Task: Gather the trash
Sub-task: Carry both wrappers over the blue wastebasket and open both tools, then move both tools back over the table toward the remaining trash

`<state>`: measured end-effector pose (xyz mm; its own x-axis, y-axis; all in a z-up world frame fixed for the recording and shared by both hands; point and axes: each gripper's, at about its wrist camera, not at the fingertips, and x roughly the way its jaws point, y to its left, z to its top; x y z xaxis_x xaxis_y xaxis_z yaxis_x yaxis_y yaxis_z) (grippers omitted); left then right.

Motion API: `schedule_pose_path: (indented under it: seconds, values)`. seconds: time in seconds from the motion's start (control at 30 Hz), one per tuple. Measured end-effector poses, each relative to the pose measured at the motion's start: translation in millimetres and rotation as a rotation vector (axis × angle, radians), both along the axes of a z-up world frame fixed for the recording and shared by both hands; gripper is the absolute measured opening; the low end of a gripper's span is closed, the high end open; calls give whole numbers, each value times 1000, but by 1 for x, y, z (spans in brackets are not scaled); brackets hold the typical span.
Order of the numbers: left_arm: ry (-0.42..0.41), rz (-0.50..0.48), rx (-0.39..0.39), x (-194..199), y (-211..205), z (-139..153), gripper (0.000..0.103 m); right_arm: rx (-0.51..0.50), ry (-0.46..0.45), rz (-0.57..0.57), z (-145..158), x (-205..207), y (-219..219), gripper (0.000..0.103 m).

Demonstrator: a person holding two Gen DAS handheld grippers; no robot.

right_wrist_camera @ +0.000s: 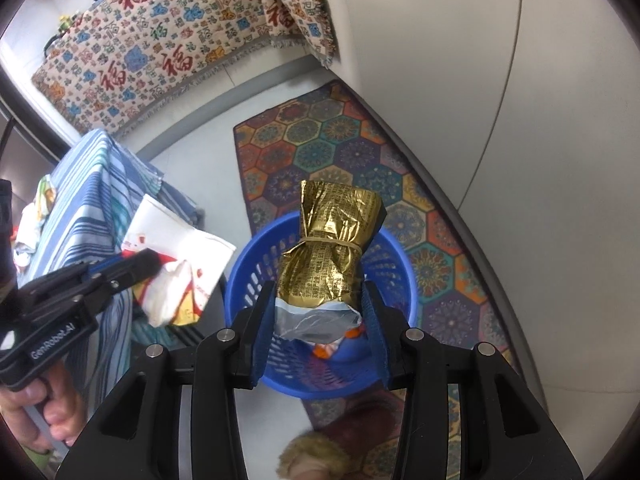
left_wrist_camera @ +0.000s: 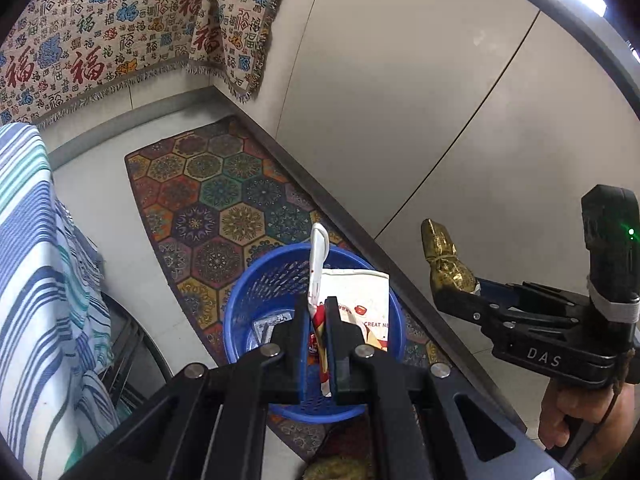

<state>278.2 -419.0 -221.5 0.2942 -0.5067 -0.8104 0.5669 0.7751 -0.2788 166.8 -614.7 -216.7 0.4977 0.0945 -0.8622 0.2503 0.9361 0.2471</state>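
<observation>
Below both sets of tongs sits a round blue perforated plastic basket (left_wrist_camera: 256,300) on a hexagon-patterned multicoloured rug (left_wrist_camera: 208,200), which lies on the pale floor along a grey-edged white wall panel (left_wrist_camera: 400,100).

Left tongs (left_wrist_camera: 317,320): clamped tight on a flattened white paper wrapper with red and yellow print (left_wrist_camera: 360,300). Wrapper sticks up past the fingertips, directly over the basket's opening as this camera sees it. From the right wrist view the same wrapper (right_wrist_camera: 176,260) hangs to the left of the basket (right_wrist_camera: 248,264), its lower end crumpled.

Right tongs (right_wrist_camera: 318,316): part-way closed on a crumpled gold foil packet tied round the middle with a rubber band (right_wrist_camera: 332,248), the blue pads pressing on its sides. Packet stands upright between the fingers, its pale inner lining showing at the lower end, above the basket's rim. Some printed scraps lie in the basket bottom beneath it.

Left of the left tongs: blue and white striped cloth (left_wrist_camera: 36,260) draped over a counter. Beyond both tongs: fringed cream fabric with red characters (left_wrist_camera: 112,32).

A hand (left_wrist_camera: 568,408) grips each tool's handle.
</observation>
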Motion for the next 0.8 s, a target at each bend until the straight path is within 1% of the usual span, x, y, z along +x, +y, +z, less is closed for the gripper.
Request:
schedule_pose_path:
  seconds: [0.17, 0.23, 0.27, 0.3, 0.33, 0.37, 0.4, 0.43, 0.57, 0.63, 0.67, 0.7, 0.73, 0.8]
  values:
    - [0, -21, 7, 1, -13, -9, 7, 16, -12, -17, 0, 5, 1, 44]
    - [4, -34, 12, 3, -19, -13, 8, 15, -14, -15, 0, 6, 1, 49]
    - [10, -38, 16, 5, -21, -16, 8, 11, -14, -18, 0, 6, 0, 54]
    - [20, -41, 19, 6, -24, -18, 14, 10, -16, -20, 0, 6, 0, 63]
    - [26, -44, 17, 8, -25, -19, 20, 8, -17, -21, 1, 7, 1, 65]
    - [24, -41, 15, 8, -26, -18, 34, 3, -19, -23, 2, 7, 1, 66]
    - [15, -34, 11, 9, -26, -18, 43, -4, -20, -26, 3, 6, 0, 66]
    - [8, -28, 6, 8, -25, -17, 45, -8, -21, -28, 3, 6, -1, 67]
    - [-3, -12, -11, 4, -16, -7, 46, -27, -44, -52, 10, 2, -6, 69]
    - [-29, -13, -14, -3, -7, 4, 47, -42, -63, -64, 15, 0, -6, 74]
    - [-48, -13, -14, -8, 0, 11, 50, -53, -75, -72, 18, -1, -6, 82]
    - [-70, -9, -14, -15, 8, 18, 53, -66, -84, -79, 22, -1, -4, 91]
    - [-88, -10, -16, -21, 17, 25, 54, -77, -94, -80, 24, -1, -2, 95]
    - [-124, -6, -13, -34, 36, 39, 57, -95, -108, -73, 29, 2, 3, 96]
